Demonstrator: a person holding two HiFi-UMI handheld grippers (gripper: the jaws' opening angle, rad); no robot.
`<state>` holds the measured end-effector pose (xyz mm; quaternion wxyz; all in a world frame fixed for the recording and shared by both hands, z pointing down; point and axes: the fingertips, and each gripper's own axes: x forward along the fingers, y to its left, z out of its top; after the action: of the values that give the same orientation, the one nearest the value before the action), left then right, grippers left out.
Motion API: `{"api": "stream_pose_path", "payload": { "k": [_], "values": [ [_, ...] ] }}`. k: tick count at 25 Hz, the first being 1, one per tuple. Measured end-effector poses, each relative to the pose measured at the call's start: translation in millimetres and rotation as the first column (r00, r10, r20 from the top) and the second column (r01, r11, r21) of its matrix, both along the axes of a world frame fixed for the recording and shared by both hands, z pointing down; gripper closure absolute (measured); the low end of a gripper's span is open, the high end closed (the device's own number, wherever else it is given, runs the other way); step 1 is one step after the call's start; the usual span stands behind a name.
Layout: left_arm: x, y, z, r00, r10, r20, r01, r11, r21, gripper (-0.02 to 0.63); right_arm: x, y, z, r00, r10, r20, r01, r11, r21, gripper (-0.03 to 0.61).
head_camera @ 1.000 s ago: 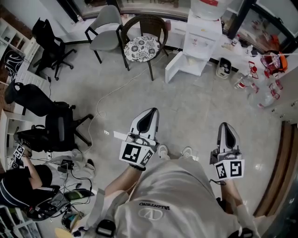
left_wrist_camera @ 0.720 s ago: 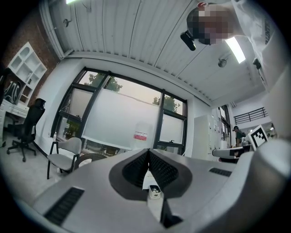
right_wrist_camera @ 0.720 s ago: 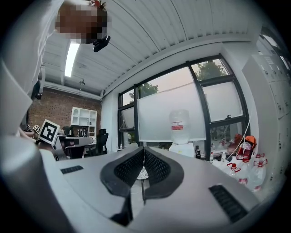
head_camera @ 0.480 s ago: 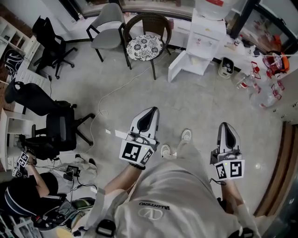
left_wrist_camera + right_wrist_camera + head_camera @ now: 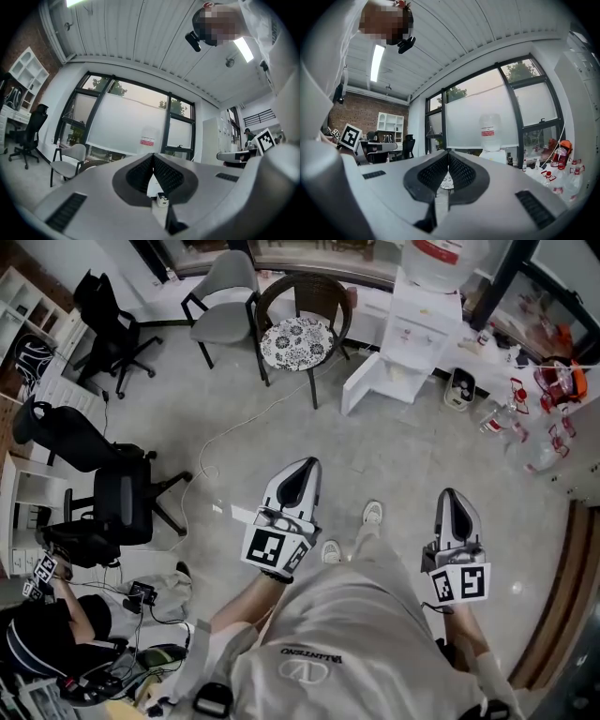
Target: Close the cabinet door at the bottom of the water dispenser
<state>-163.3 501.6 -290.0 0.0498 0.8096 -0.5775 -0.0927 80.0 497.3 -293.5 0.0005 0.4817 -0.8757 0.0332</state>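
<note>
The white water dispenser (image 5: 420, 329) stands far ahead at the upper right of the head view, with a clear bottle (image 5: 442, 253) on top. Its bottom cabinet door (image 5: 366, 382) hangs open, swung out to the left. Both grippers are held level, well short of it over the floor. My left gripper (image 5: 302, 465) is shut and empty, and in the left gripper view its ribbed pads meet at the left gripper's tips (image 5: 153, 155). My right gripper (image 5: 454, 493) is also shut with nothing in it. The right gripper view shows the bottle (image 5: 490, 132) beyond the closed right gripper tips (image 5: 448, 152).
A wicker chair with a floral cushion (image 5: 296, 339) and a grey chair (image 5: 225, 289) stand left of the dispenser. Black office chairs (image 5: 117, 495) and a seated person (image 5: 42, 643) are at the left. A cable (image 5: 225, 432) crosses the floor. Bottles (image 5: 525, 423) sit at the right.
The person has walked forward, one shoe stepping ahead; the dispenser and chairs sit lower and nearer in the head view. Both grippers stay shut and in the same pose.
</note>
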Motion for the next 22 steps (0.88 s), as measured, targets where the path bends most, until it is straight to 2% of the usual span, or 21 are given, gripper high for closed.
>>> {"api": "stream_pose_path", "payload": {
  "k": [9, 22],
  "values": [
    [25.9, -40.9, 1.8, 1.0, -0.009, 0.0, 0.009, 1.0, -0.004, 0.607, 19.8, -47.0, 2.4, 1.0, -0.017, 0.012, 0.017, 1.0, -0.002, 0.561],
    [51.4, -116.8, -0.5, 0.998, -0.065, 0.007, 0.065, 0.998, -0.009, 0.606, 41.9, -134.4, 3.8, 0.997, -0.081, 0.021, 0.081, 0.997, -0.016, 0.561]
  ]
}}
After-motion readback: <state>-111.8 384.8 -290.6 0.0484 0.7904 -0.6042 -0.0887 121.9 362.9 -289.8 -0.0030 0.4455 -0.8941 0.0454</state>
